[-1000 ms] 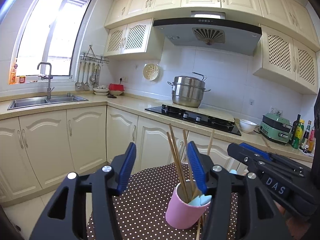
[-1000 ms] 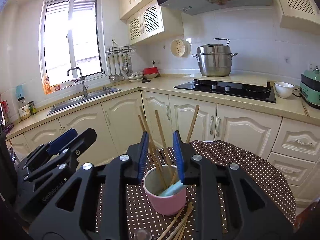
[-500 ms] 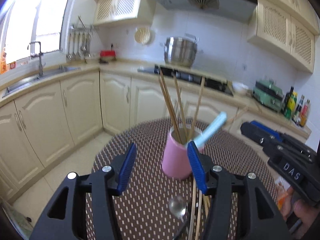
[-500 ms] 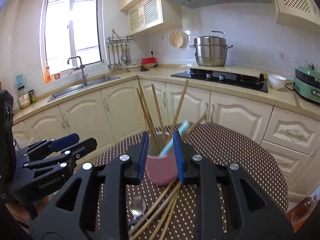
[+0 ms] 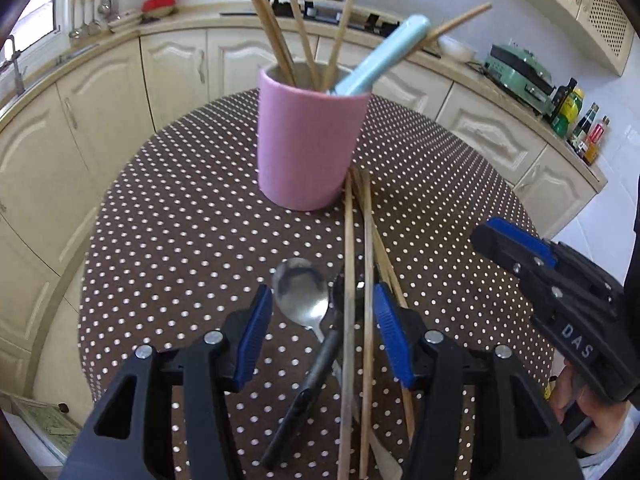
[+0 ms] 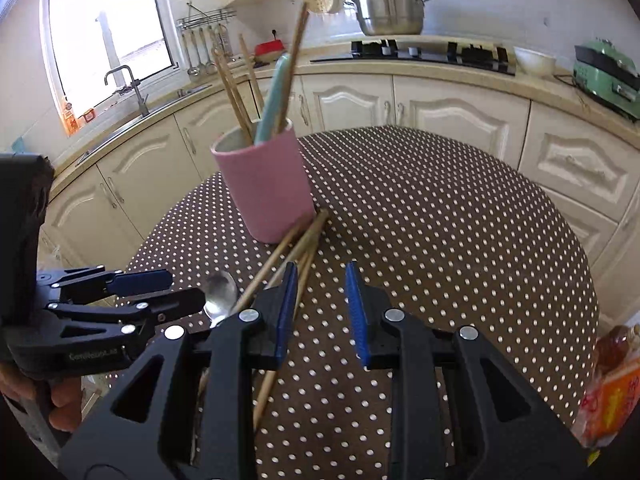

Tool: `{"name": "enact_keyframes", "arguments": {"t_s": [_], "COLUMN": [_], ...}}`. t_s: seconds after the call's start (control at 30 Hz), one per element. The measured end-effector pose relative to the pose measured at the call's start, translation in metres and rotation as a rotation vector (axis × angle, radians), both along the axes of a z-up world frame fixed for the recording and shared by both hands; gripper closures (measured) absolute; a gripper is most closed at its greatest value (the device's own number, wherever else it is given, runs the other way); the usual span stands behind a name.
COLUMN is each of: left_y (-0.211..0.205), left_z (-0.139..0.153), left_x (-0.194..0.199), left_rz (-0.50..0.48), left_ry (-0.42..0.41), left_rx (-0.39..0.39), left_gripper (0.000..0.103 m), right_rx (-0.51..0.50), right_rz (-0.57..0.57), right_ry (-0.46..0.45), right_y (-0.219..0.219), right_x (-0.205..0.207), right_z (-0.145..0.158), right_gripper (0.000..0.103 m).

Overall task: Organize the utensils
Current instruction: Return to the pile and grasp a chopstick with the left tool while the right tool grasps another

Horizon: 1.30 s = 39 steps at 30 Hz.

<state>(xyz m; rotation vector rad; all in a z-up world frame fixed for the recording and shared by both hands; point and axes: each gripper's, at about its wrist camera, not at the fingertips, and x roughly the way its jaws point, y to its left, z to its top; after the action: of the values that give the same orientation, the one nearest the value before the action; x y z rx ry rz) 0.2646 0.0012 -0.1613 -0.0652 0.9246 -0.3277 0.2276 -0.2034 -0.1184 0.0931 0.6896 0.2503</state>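
Wooden chopsticks and a spoon lie on the table, between the spread, empty jaws of the left gripper. Right gripper: jaws apart, empty, chopsticks just beside its left finger. Cup stands beyond.

bright daylight via window | fisheye warp @ edges | sharp

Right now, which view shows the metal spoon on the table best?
The left wrist view: the metal spoon lies bowl up, fully lit. The right wrist view shows only its bowl; the right gripper hides its handle.
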Motion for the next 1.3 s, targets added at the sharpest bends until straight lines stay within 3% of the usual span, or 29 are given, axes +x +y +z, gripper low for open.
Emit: {"name": "enact_keyframes", "arguments": {"t_s": [0.37, 0.73, 0.83, 1.3], "left_y": [-0.031, -0.051, -0.052, -0.014], "left_z": [-0.012, -0.025, -0.026, -0.002], "left_x": [0.042, 0.071, 0.075, 0.027], "left_rz": [-0.028, -0.037, -0.044, -0.001], "left_ry": [0.074, 0.132, 0.134, 0.06], "left_rx": [0.049, 0.047, 0.022, -0.082], "left_gripper": [0.06, 0.081, 0.096, 0.096], "right_rx": [0.033, 0.058, 0.068, 0.017], "right_rz": [-0.007, 0.002, 0.012, 0.107], "right_ry": [0.048, 0.091, 0.114, 0.249], "right_y": [-0.013, -0.018, -0.016, 0.024], "right_x": [0.009, 0.026, 0.028, 0.047], "right_z": [-0.018, -0.027, -0.029, -0.05], "right_gripper": [0.077, 0.077, 0.077, 0.077]}}
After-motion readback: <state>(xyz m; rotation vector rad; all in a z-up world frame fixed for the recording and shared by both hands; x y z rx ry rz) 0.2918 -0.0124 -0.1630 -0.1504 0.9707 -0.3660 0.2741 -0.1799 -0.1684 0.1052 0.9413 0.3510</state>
